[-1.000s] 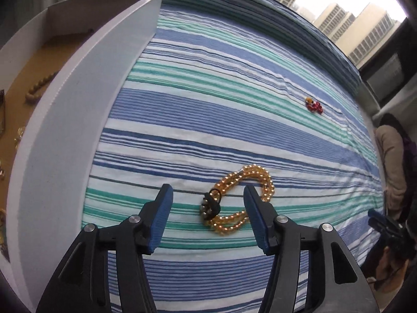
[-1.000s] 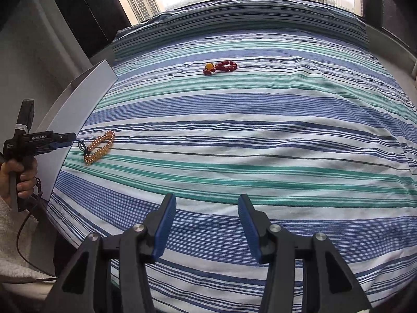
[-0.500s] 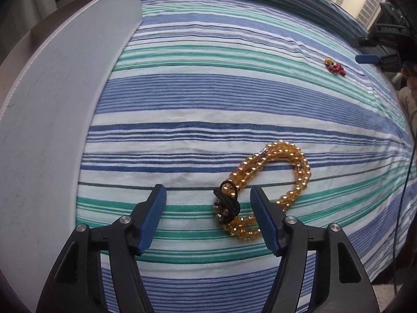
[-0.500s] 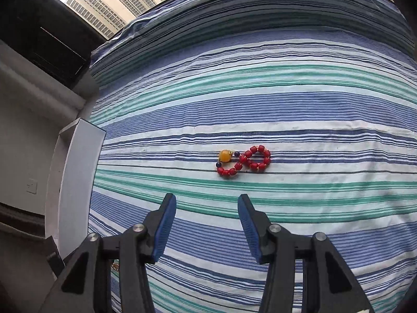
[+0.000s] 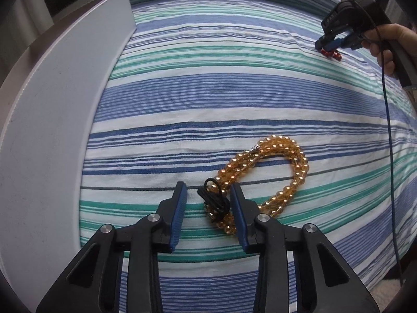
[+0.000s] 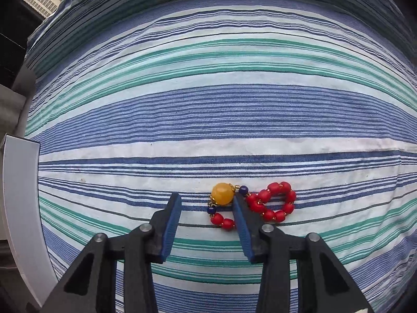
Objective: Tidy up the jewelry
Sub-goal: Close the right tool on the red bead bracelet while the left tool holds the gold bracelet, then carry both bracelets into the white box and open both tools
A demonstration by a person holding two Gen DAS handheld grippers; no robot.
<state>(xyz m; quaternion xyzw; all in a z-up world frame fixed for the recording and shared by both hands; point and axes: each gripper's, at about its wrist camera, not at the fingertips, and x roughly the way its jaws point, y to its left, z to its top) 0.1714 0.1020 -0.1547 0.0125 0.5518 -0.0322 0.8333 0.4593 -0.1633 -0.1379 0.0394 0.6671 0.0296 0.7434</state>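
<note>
Carefully, both claws being wide and empty, the left gripper [image 5: 206, 198] should close on the black-corded amber bead strand [image 5: 263, 180] at its one o'clock, and the right gripper [image 6: 206, 207] on the red bead bracelet [image 6: 260, 204] likewise.
</note>
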